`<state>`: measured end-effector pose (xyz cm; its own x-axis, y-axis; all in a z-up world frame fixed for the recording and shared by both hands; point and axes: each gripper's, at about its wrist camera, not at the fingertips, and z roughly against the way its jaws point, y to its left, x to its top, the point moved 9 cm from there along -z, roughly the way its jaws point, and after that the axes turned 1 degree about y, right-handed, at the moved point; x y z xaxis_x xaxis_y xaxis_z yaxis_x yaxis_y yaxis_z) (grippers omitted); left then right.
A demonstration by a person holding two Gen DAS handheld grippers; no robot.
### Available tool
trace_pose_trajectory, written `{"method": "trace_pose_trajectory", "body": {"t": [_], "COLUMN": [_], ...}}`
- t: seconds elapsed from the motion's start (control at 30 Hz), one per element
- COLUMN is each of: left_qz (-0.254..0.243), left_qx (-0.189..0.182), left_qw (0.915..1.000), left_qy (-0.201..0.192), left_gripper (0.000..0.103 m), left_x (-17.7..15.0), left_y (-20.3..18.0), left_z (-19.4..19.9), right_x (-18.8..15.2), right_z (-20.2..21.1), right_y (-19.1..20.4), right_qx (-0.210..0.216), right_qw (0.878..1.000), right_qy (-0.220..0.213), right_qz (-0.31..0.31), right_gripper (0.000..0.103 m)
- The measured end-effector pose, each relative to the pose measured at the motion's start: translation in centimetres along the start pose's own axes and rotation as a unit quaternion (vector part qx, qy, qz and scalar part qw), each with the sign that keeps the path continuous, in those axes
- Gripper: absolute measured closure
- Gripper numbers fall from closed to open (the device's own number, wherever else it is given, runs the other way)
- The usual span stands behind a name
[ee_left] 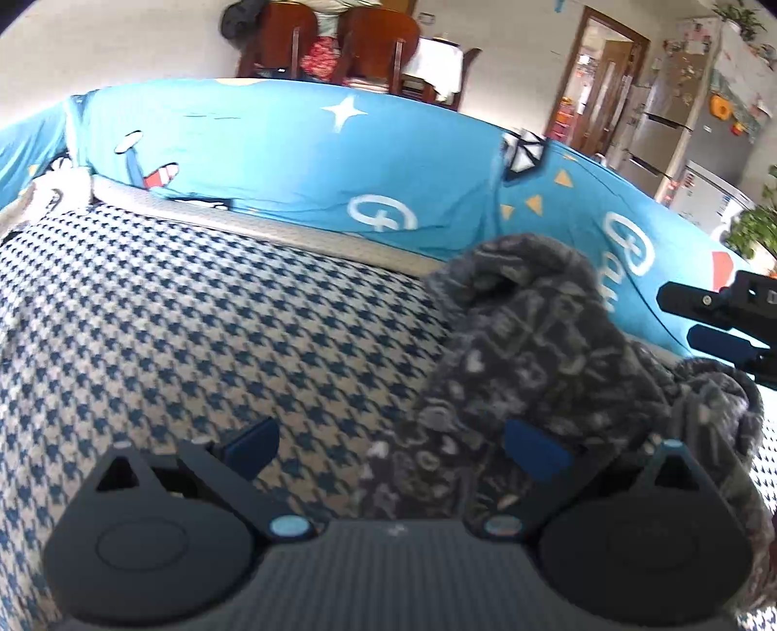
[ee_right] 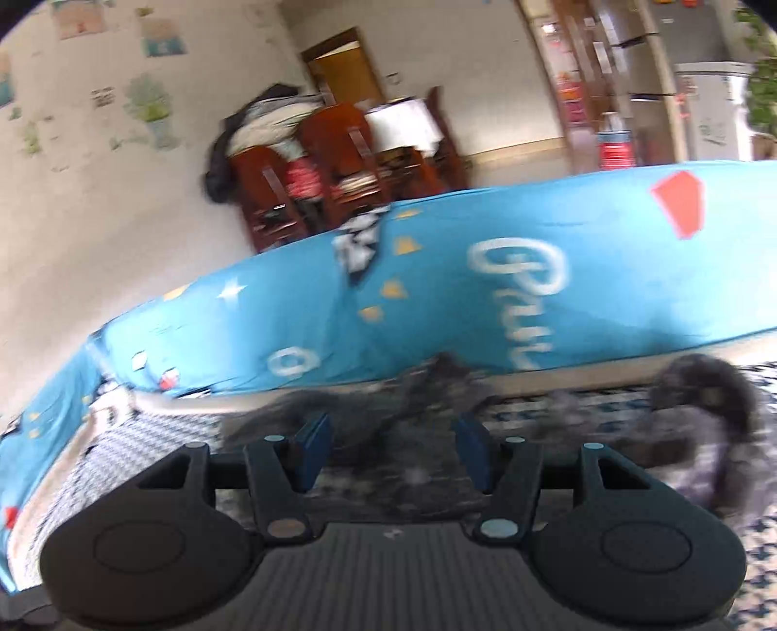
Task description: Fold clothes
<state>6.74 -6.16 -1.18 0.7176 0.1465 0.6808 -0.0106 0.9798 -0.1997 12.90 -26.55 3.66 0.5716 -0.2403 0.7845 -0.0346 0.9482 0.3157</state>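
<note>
A dark grey fuzzy garment with a pale pattern (ee_left: pixel 529 349) lies crumpled on the blue-and-white houndstooth cover (ee_left: pixel 194 340). My left gripper (ee_left: pixel 393 444) is open just above the cover; its right finger (ee_left: pixel 534 449) rests against the garment's near edge and nothing is held. My right gripper shows at the right edge of the left wrist view (ee_left: pixel 704 315), open, above the garment. In the right wrist view the right gripper (ee_right: pixel 391 449) is open low over the blurred garment (ee_right: pixel 388 412), which spreads to the right (ee_right: pixel 699 412).
A bright blue printed cushion or bedding (ee_left: pixel 340 160) rises behind the houndstooth cover (ee_right: pixel 121 461), also in the right wrist view (ee_right: pixel 485 301). Wooden chairs with clothes (ee_left: pixel 335 43) and a table stand beyond. A fridge (ee_left: pixel 680 121) and a plant (ee_left: pixel 757 228) are at right.
</note>
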Motion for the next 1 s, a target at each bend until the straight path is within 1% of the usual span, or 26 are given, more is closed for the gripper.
{"method": "trace_pose_trajectory", "body": {"t": [0.13, 0.3, 0.37, 0.43, 0.6, 0.8, 0.9, 1.0], "left_qz": [-0.013, -0.021, -0.02, -0.019, -0.023, -0.025, -0.022, -0.021], "left_qx": [-0.005, -0.008, -0.008, -0.008, -0.011, -0.008, -0.007, -0.008], "left_qw": [0.9999, 0.9996, 0.9995, 0.9994, 0.9989, 0.9985, 0.9982, 0.9978], "left_qy": [0.008, 0.019, 0.023, 0.028, 0.04, 0.048, 0.056, 0.062], "left_gripper": [0.0, 0.0, 0.0, 0.0, 0.0, 0.0, 0.0, 0.0], "left_x": [-0.6, -1.2, -1.4, -1.5, -2.1, -2.4, -2.6, -2.7], "left_y": [-1.1, -1.8, -1.9, -2.0, -2.3, -2.4, -2.4, -2.4], "left_z": [-0.4, -1.1, -1.4, -1.7, -2.3, -2.9, -3.3, -3.6], "right_x": [0.5, 0.5, 0.6, 0.8, 1.0, -0.3, -1.0, -1.8], "right_z": [-0.3, -1.8, -2.4, -2.8, -4.7, -7.4, -8.4, -9.5], "right_y": [-3.3, -6.8, -7.7, -8.4, -9.3, -10.6, -11.0, -11.1], "right_qx": [-0.028, -0.053, -0.052, -0.054, -0.062, -0.082, -0.089, -0.094], "right_qw": [1.0, 0.998, 0.998, 0.998, 0.997, 0.995, 0.993, 0.992], "right_qy": [-0.006, 0.012, 0.016, 0.018, 0.029, 0.059, 0.071, 0.088], "right_qz": [-0.006, -0.016, -0.024, -0.03, -0.018, -0.01, 0.0, 0.019], "right_gripper": [0.045, 0.045, 0.045, 0.045, 0.044, 0.044, 0.04, 0.039]}}
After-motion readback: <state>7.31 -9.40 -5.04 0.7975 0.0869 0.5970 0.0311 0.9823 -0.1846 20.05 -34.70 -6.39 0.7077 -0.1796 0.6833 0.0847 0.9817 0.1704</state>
